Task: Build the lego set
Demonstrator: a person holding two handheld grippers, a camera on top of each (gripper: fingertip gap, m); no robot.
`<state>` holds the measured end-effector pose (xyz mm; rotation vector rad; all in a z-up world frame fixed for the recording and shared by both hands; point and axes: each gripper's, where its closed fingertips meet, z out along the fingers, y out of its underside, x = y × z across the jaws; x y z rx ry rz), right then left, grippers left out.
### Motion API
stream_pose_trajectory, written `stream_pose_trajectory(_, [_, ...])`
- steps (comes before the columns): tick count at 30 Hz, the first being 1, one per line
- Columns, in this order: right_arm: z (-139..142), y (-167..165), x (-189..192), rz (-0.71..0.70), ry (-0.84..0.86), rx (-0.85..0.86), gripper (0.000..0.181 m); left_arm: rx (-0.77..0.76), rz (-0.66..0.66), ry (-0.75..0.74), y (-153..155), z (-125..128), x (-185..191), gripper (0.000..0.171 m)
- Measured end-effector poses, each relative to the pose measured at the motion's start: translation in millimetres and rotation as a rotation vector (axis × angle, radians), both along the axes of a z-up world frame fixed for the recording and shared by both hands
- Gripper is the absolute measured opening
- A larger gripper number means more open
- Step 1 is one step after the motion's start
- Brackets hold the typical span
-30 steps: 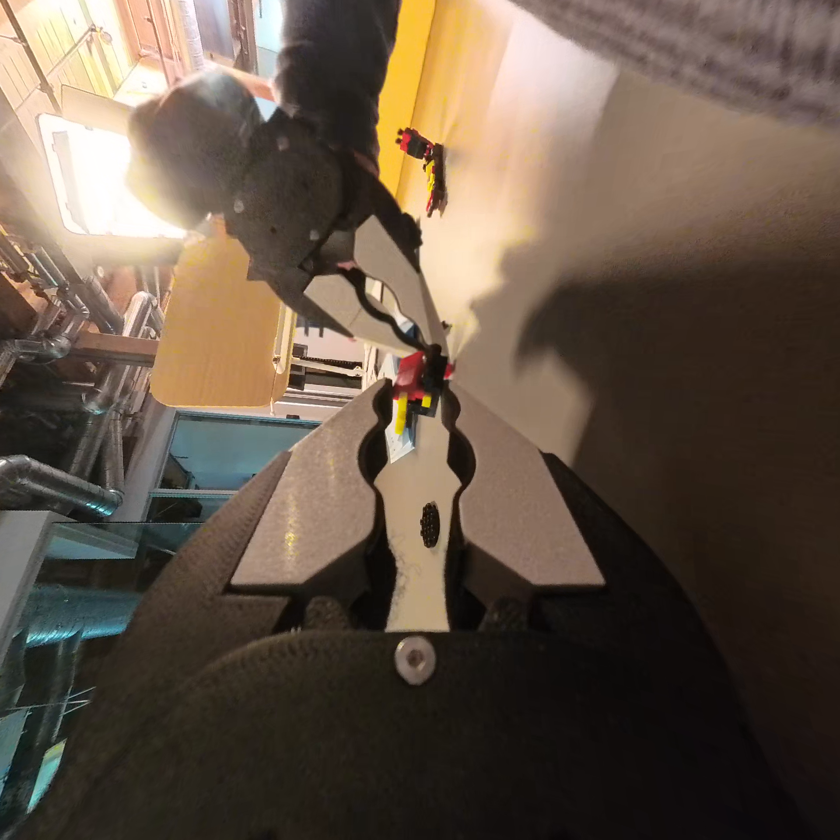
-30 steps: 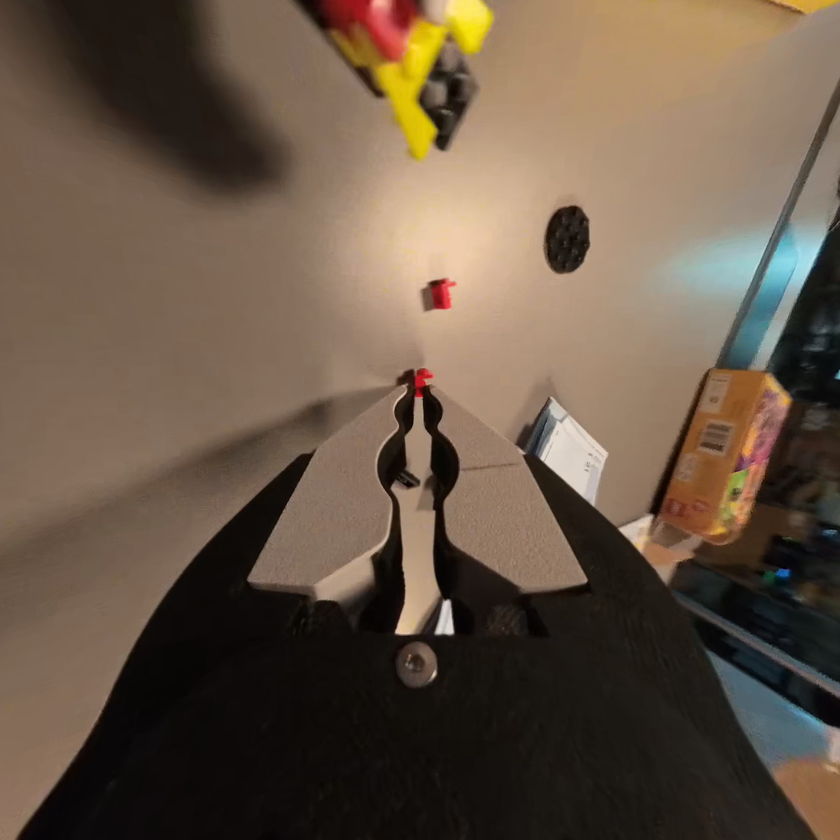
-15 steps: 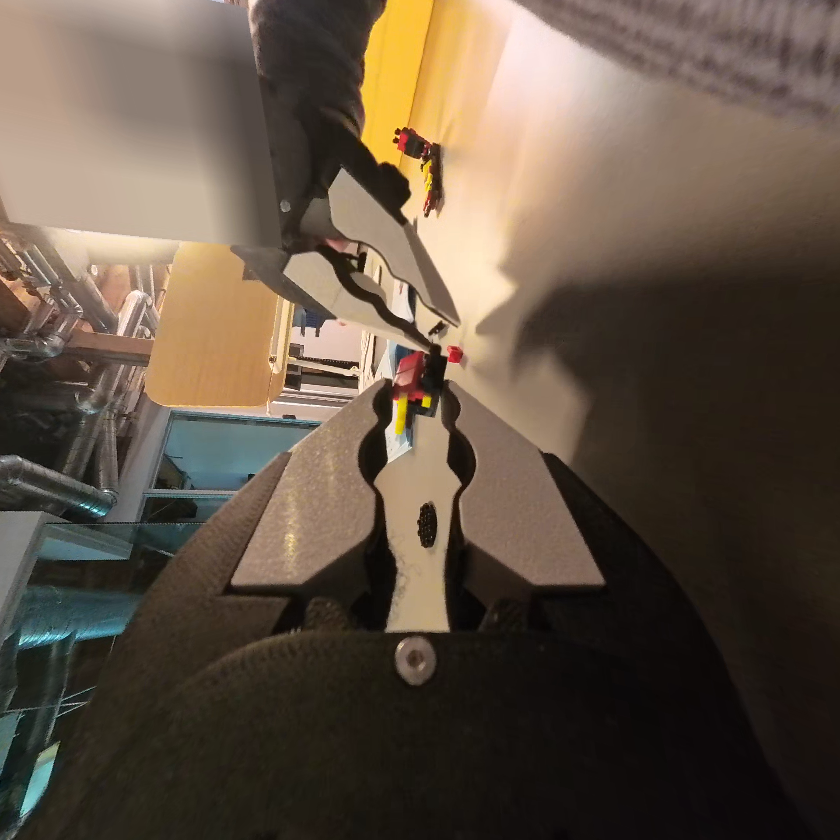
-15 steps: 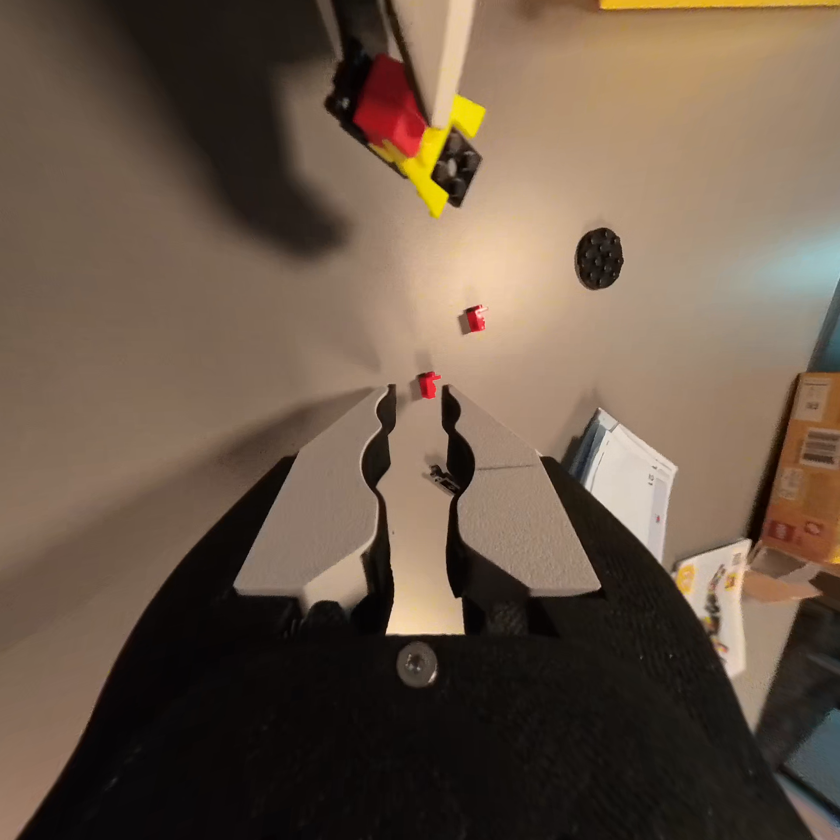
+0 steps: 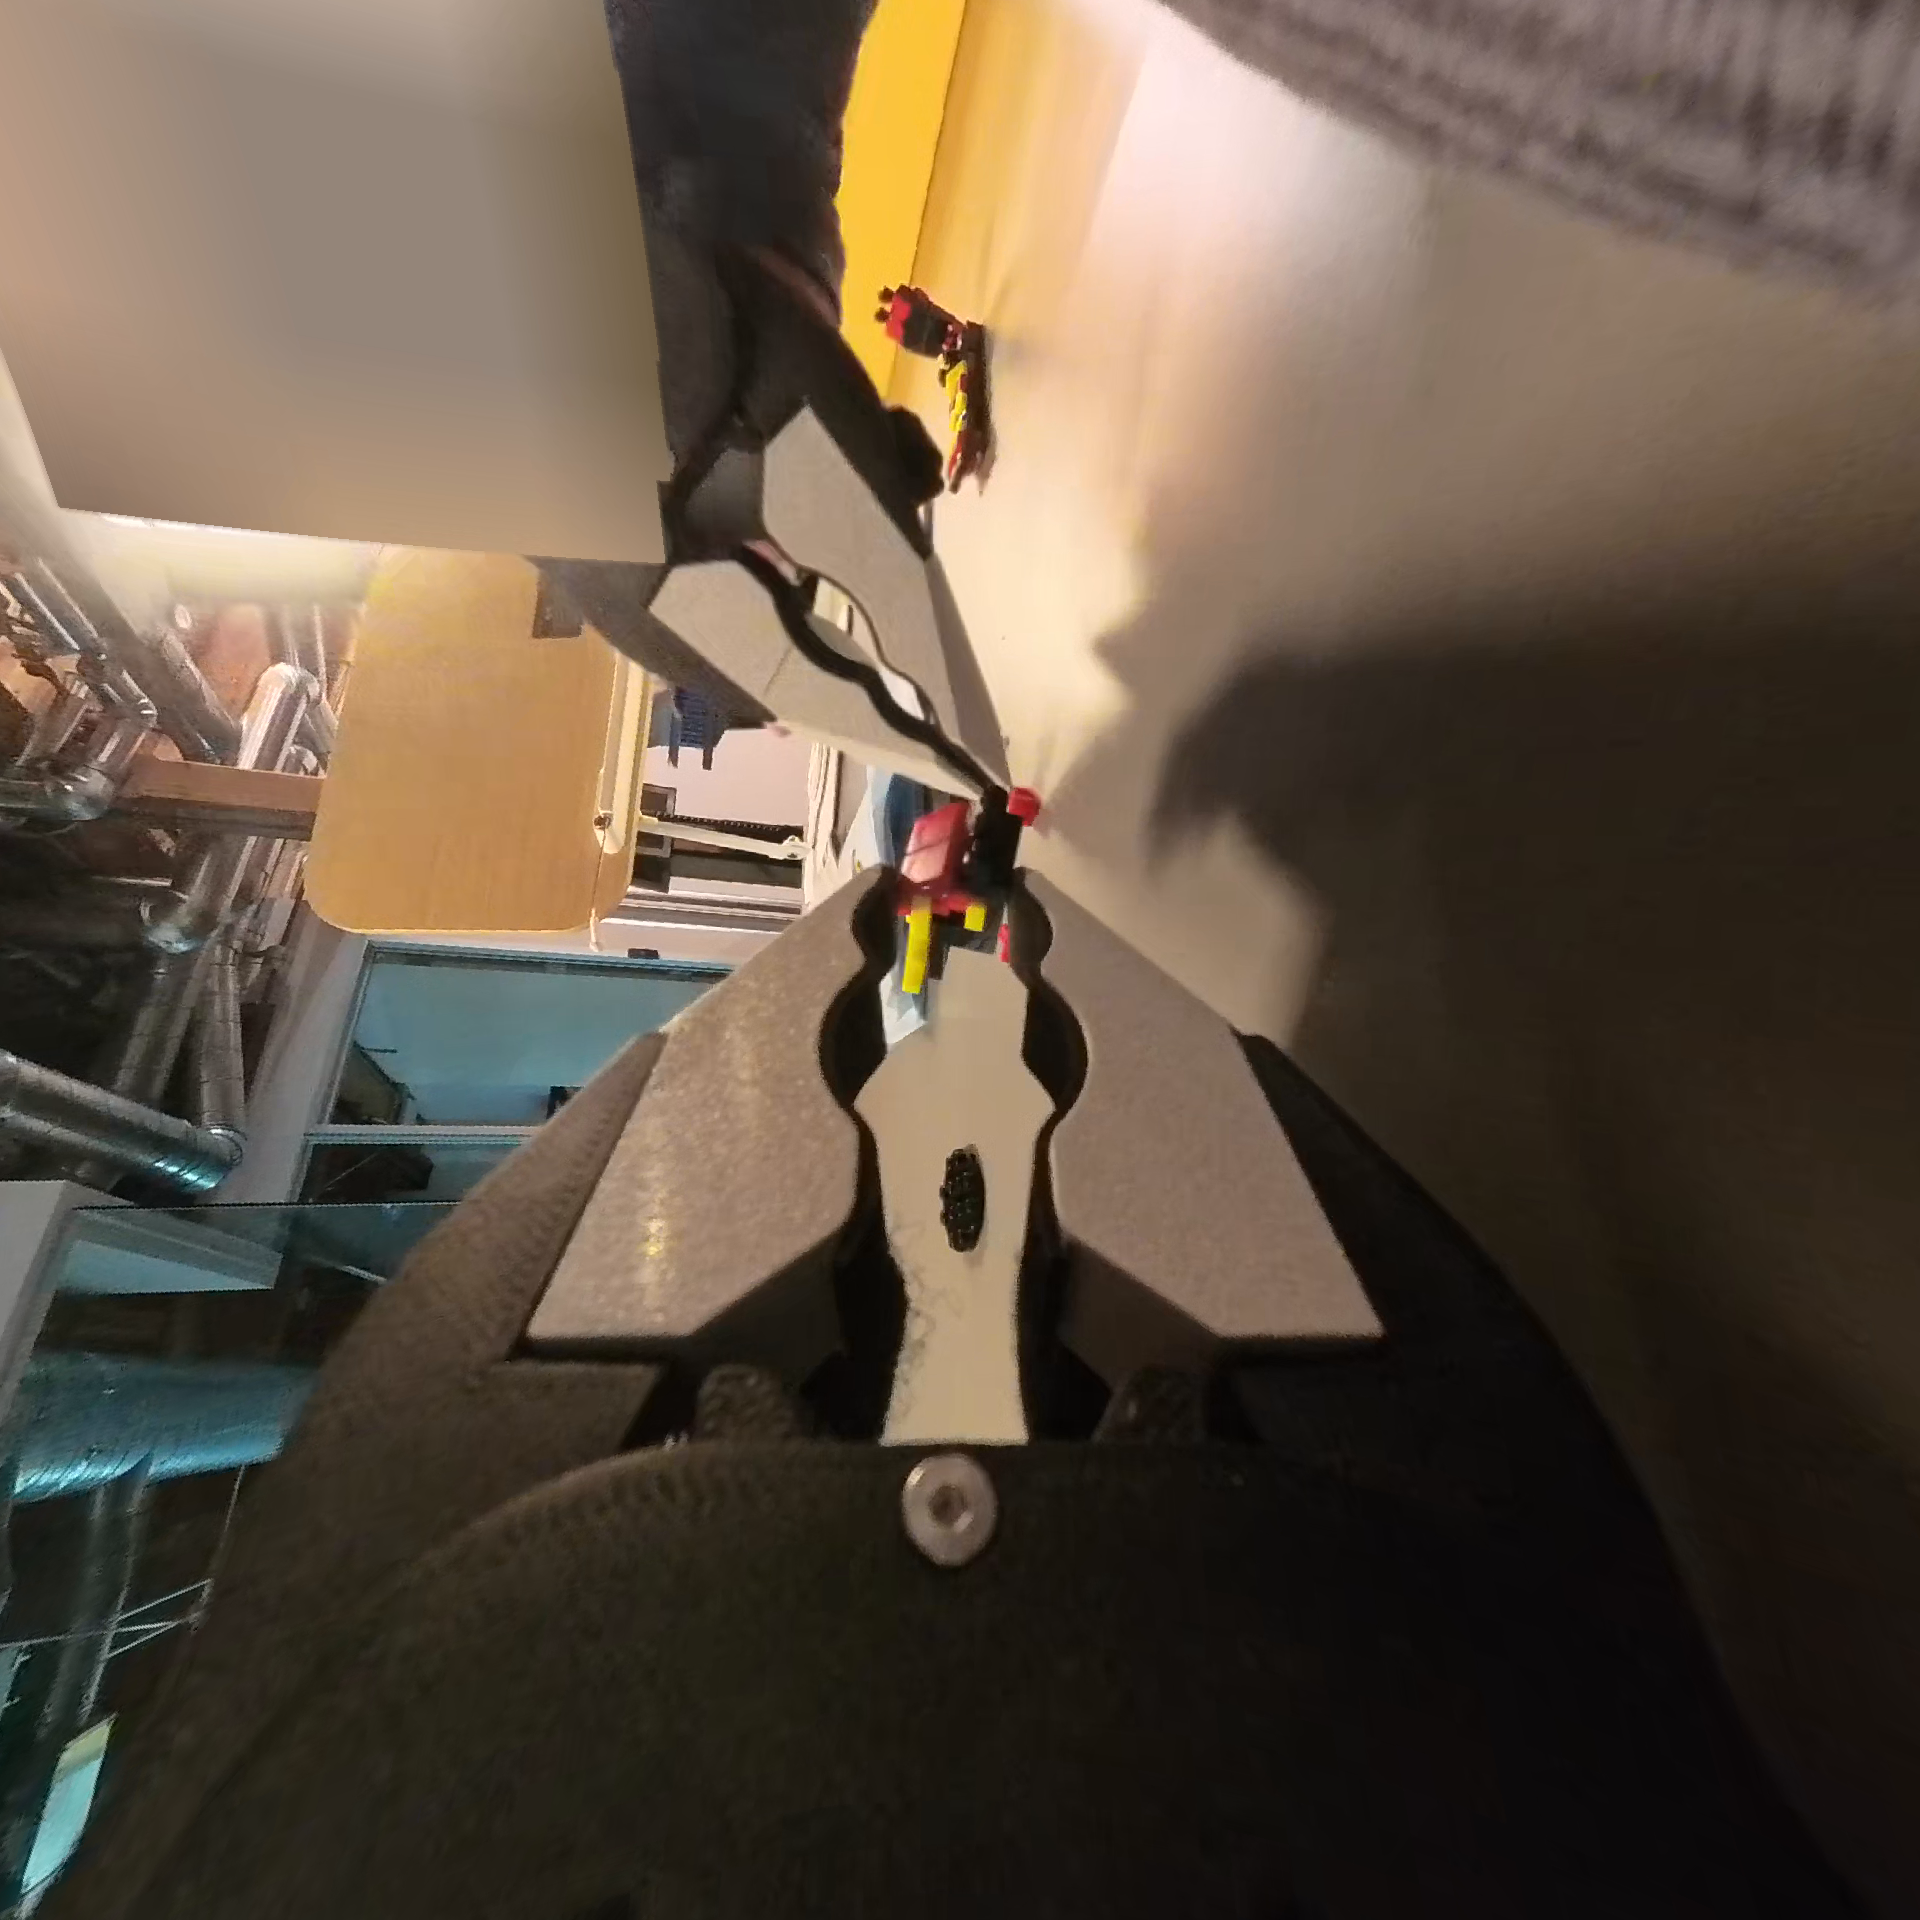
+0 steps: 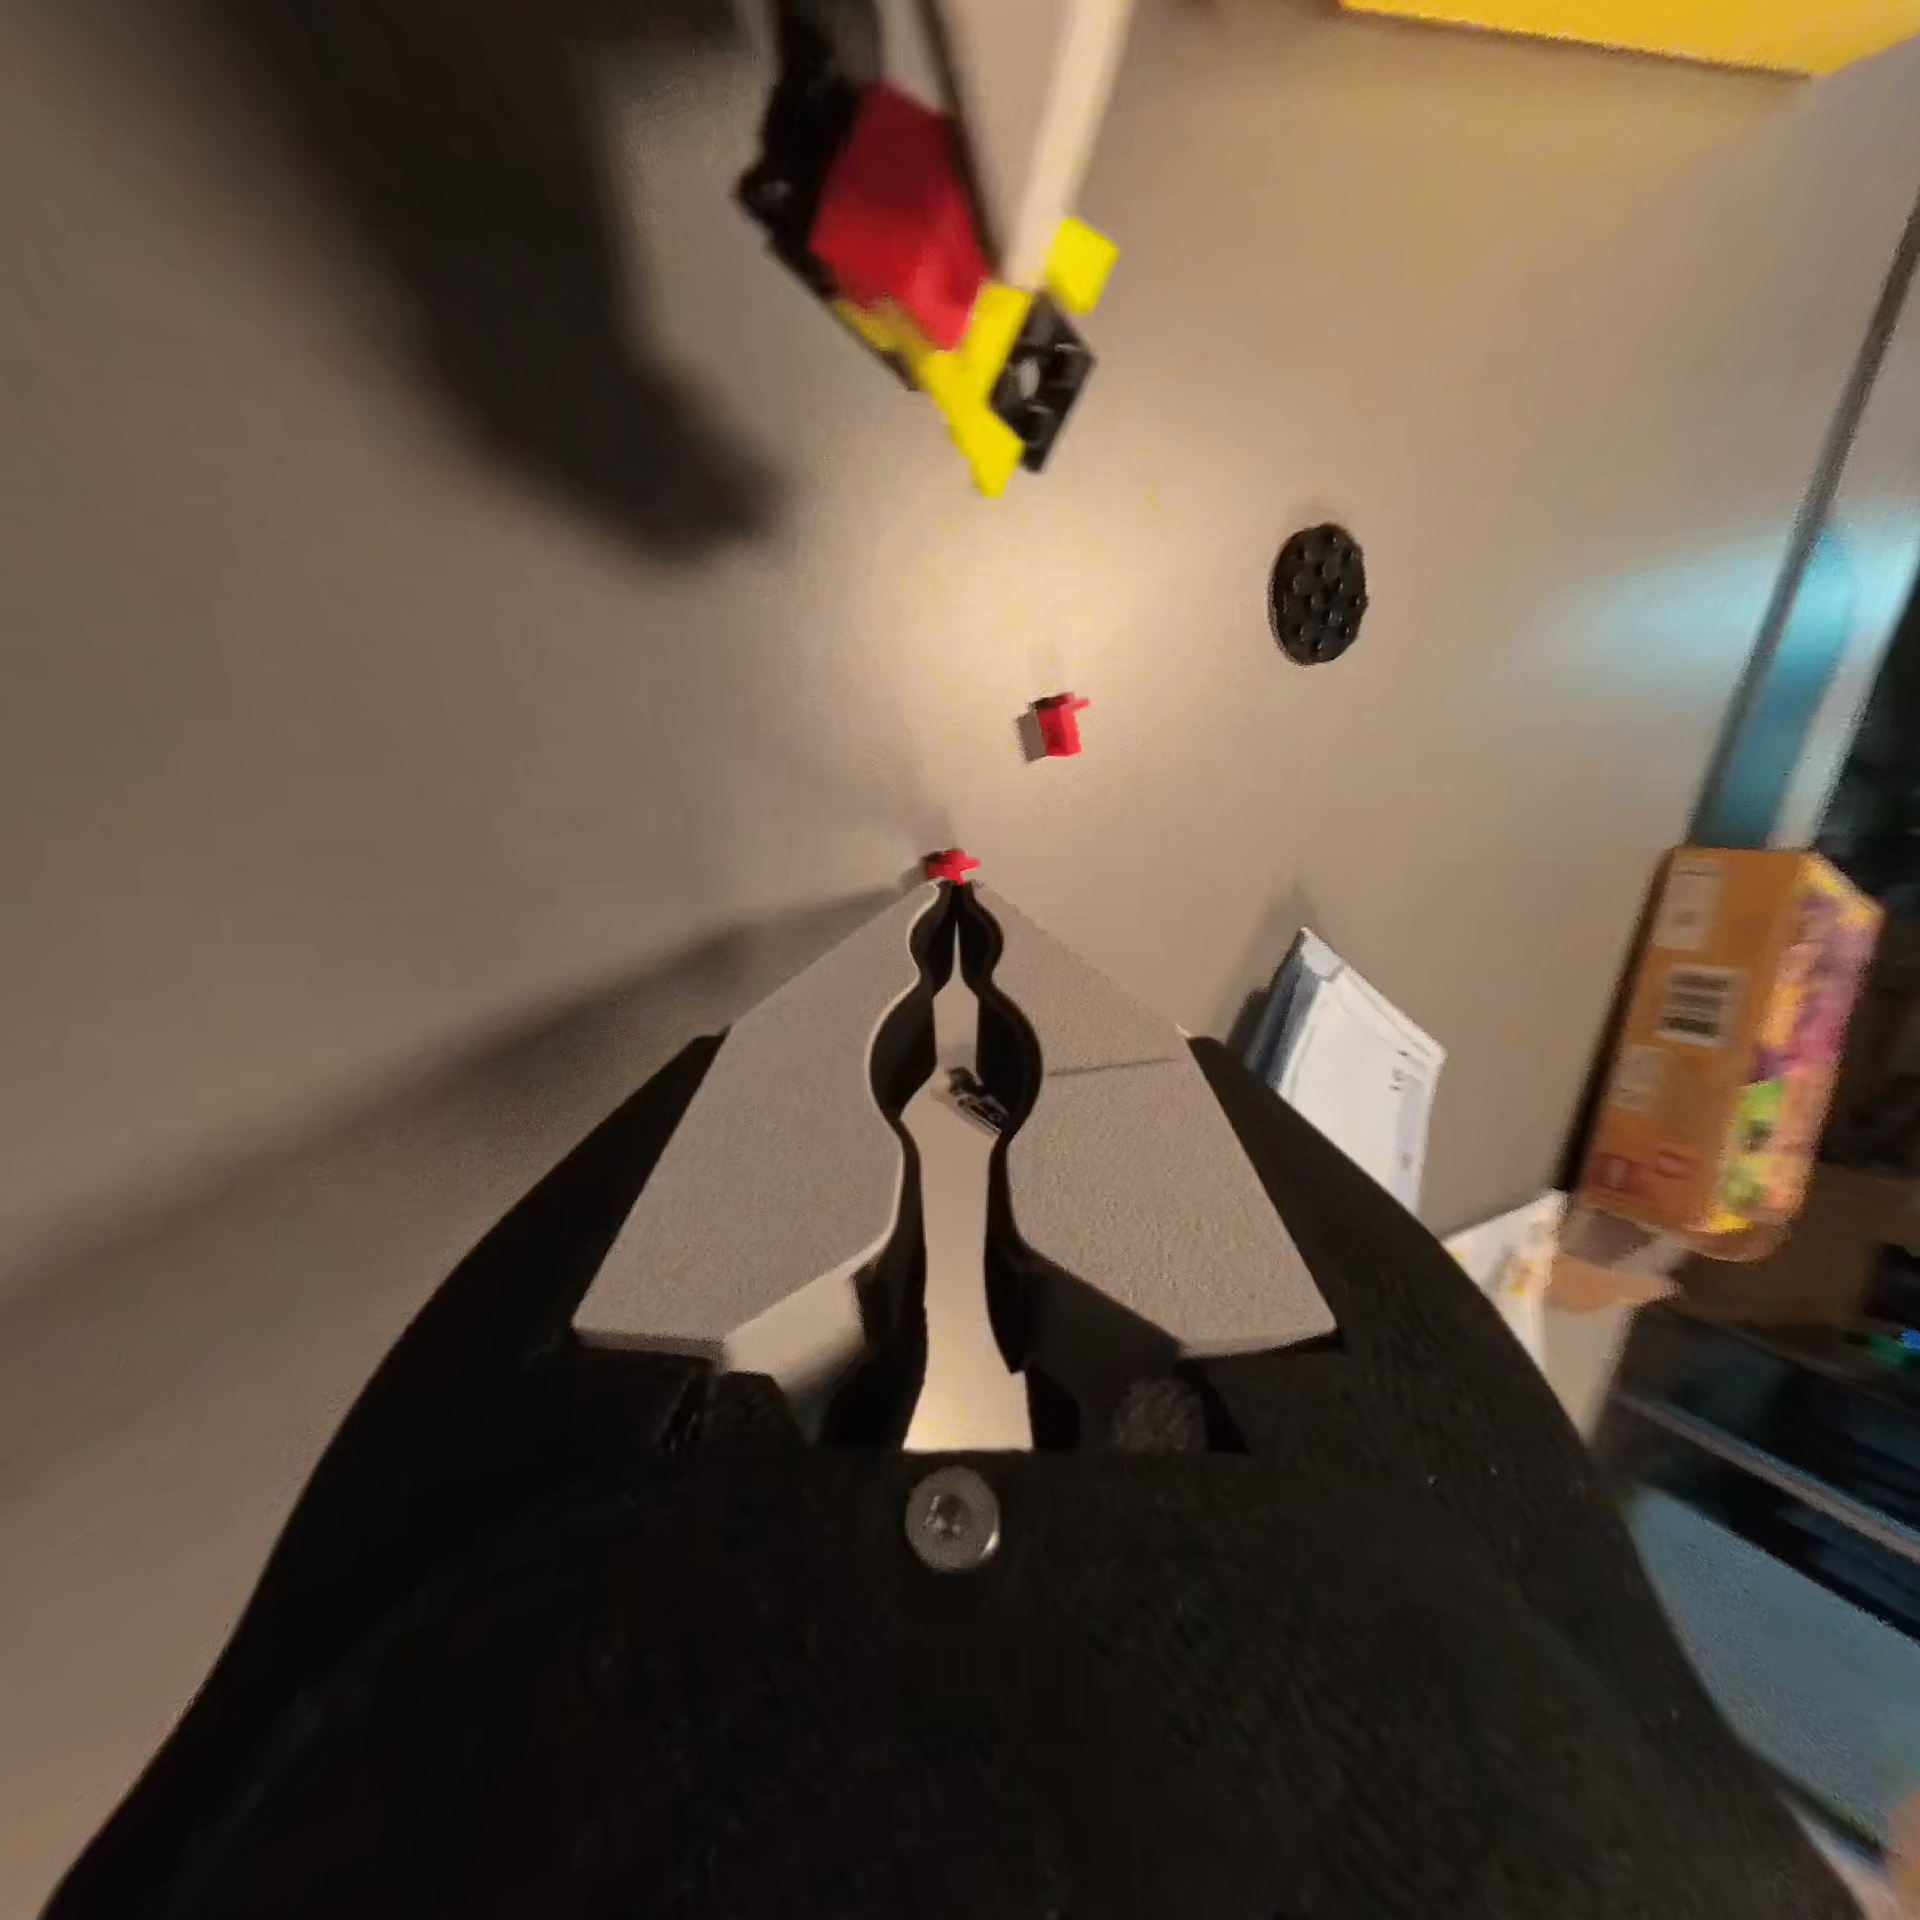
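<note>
My left gripper (image 5: pixel 951 891) is shut on a red, yellow and black lego assembly (image 5: pixel 940 883), held above the grey table. The same assembly shows at the top of the right wrist view (image 6: pixel 935 301), beside a left finger (image 6: pixel 1055 125). My right gripper (image 6: pixel 951 883) is shut on a small red piece (image 6: pixel 951 864) at its very tips, close to the table. In the left wrist view the right gripper (image 5: pixel 995 784) holds that red piece (image 5: pixel 1023 802) just beyond the assembly.
On the table lie a second small red piece (image 6: pixel 1055 724), a round black plate (image 6: pixel 1317 594) and a tiny dark part (image 6: pixel 977 1096). A booklet (image 6: pixel 1351 1060) and an orange box (image 6: pixel 1725 1039) are at the right. Another small lego build (image 5: pixel 945 353) stands by a yellow surface. My right fingertips sit around 8 cm from my left ones.
My right gripper opened half a second ago with the small red piece lying between its tips, and has now shut on it again. The left gripper kept hold of the assembly.
</note>
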<state>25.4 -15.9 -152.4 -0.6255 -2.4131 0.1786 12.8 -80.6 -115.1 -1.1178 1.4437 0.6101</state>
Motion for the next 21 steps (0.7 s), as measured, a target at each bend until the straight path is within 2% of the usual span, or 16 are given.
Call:
stream_pose_trajectory(5, [-4,-2,6,0.126,0.031,0.296,0.0,-0.005,-0.002,0.001,0,-1,0,0.02])
stream_pose_trajectory(9, [-7,-5,12,0.17,0.008,0.356,0.0,-0.009,-0.004,0.003,0,-2,1,0.02])
stream_pose_trajectory(12, [-3,-8,11,0.116,0.004,0.226,0.0,-0.014,-0.006,0.005,0,-3,1,0.02])
stream_pose_trajectory(17, [6,-12,6,-0.113,-0.069,-0.201,0.016,-0.036,-0.011,0.012,-1,-6,2,0.02])
stream_pose_trajectory(21, [16,-24,3,-0.155,-0.07,-0.401,0.017,-0.082,-0.008,0.013,-2,-12,2,0.021])
